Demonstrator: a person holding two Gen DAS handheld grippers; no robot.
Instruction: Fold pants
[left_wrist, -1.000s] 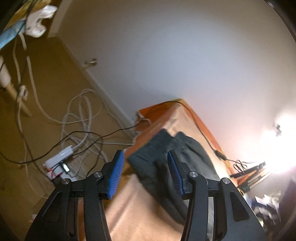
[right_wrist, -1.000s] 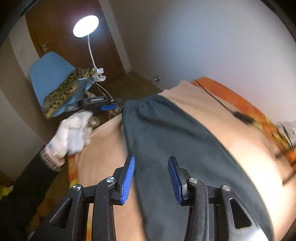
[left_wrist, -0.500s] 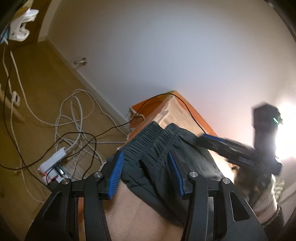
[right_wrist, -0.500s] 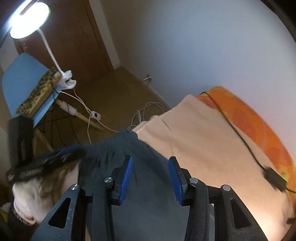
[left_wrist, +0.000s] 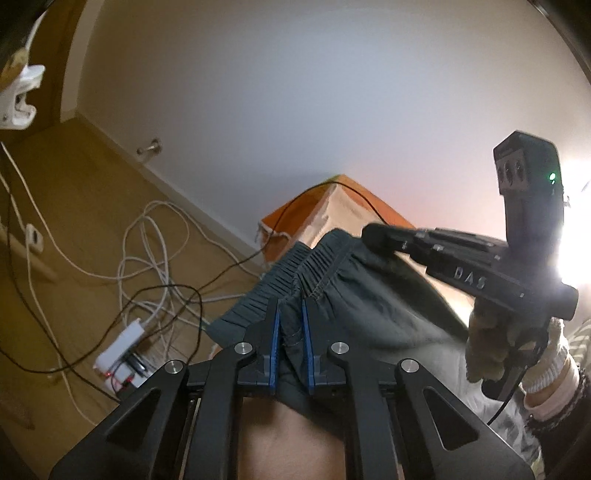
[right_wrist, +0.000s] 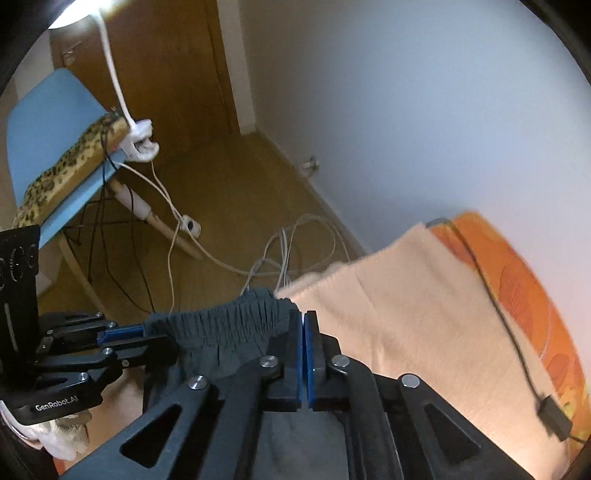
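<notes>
Dark grey pants with a gathered elastic waistband lie on a peach blanket at the end of a bed. My left gripper is shut on the waistband near its left end, with fabric bunched between its blue pads. My right gripper is shut on the waistband's other end, at the blanket's edge. In the left wrist view the right gripper shows from the side, pressed into the waistband. In the right wrist view the left gripper shows at the left, gripping the band.
An orange bedspread lies under the blanket, with a black cable across it. White and black cables and a power strip lie on the wooden floor. A blue chair with a leopard cushion and a clamp lamp stands at the left.
Both grippers have moved to the waistband and closed on it, one at each end. Half a second ago both were open above the pants.
</notes>
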